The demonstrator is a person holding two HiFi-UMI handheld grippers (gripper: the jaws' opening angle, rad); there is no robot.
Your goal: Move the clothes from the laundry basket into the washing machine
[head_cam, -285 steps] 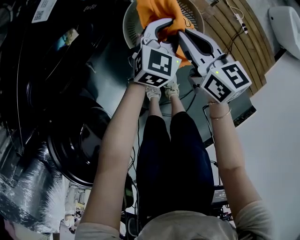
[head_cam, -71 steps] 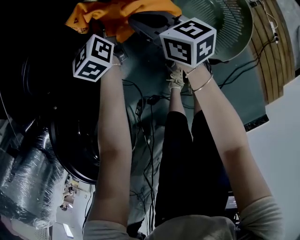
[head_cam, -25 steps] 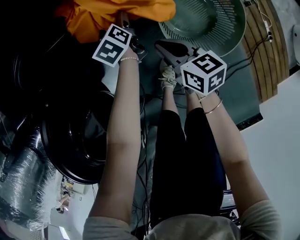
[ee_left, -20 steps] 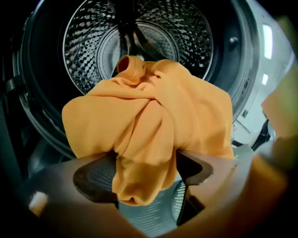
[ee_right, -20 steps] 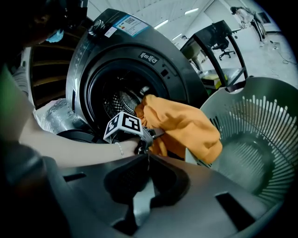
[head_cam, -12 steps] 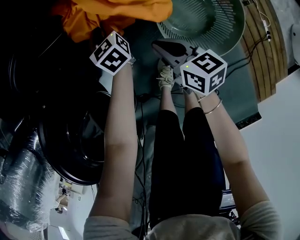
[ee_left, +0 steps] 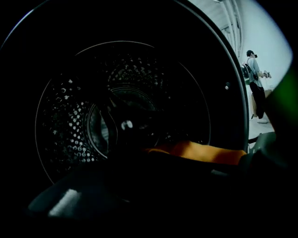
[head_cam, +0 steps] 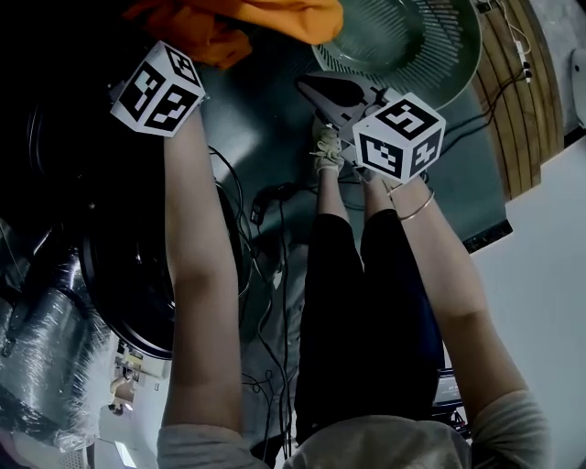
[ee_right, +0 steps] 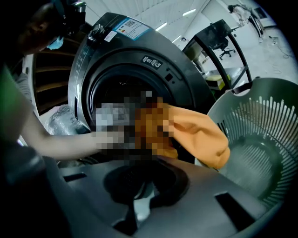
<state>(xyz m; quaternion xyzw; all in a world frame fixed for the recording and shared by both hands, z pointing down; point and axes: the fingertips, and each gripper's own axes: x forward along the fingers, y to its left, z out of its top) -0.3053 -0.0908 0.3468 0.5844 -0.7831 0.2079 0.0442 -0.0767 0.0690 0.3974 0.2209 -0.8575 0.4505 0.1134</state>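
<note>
Jaws just closing on nothing visible, the left gripper (ee_left: 149, 162) is facing the drum (ee_left: 93, 116), the right gripper (ee_right: 144, 190) is hanging clenched and empty, the cloth (ee_right: 200, 135) is draping over the washer (ee_right: 186, 69) rim by the basket (ee_right: 260, 139), the sticker (ee_right: 132, 29) is showing no legible print, and the left gripper is sitting further left of the cloth than before.

This looks like a large test lab or work hall, not a home. A dark grey front-loading washing machine (ee_right: 153, 51) stands among loose black cables (head_cam: 275, 193) beside a silver foil-wrapped duct (head_cam: 46, 339). Long white ceiling strip lights (ee_right: 188, 12) run overhead, and a black office chair (ee_right: 218, 37) stands behind.
</note>
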